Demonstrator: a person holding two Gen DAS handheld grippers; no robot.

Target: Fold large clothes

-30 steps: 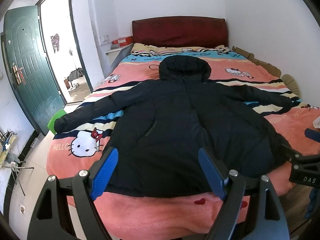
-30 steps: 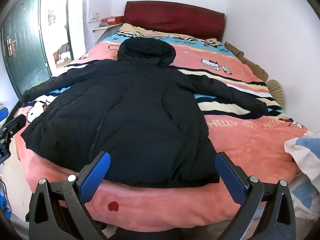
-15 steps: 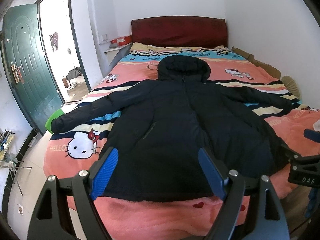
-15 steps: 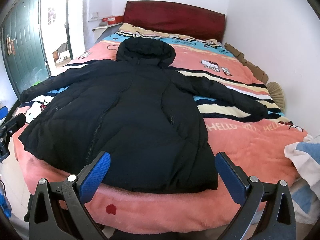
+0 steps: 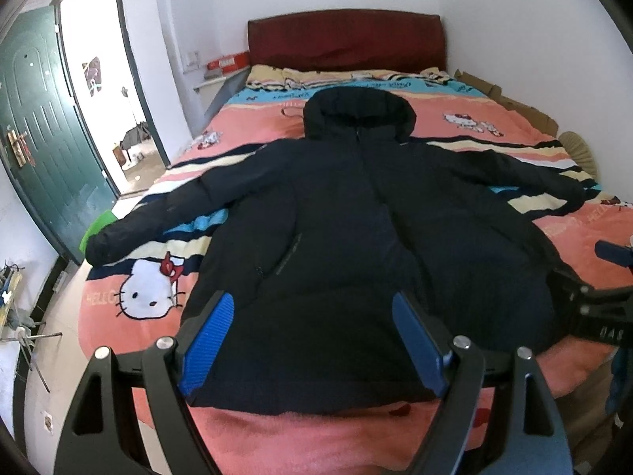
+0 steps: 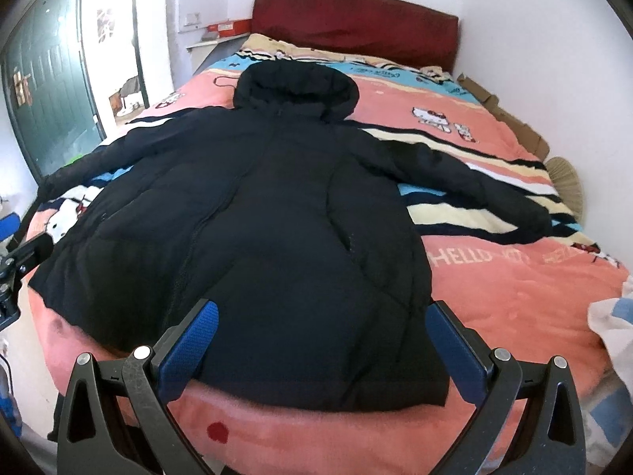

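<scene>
Black jacket flat on bed, both grippers wide apart

A black hooded jacket lies spread flat on the bed, sleeves outstretched; the left tongs hover agape above its hem.

Daylight through doorway, overexposed; fisheye-warped edges.

Bedroom surroundings, non-task items only.
Bed carries a pink cartoon-cat blanket with striped bands; dark red headboard against white wall. Green door stands open at left. Red box on a small shelf. Cardboard wedged along the right wall.
</scene>
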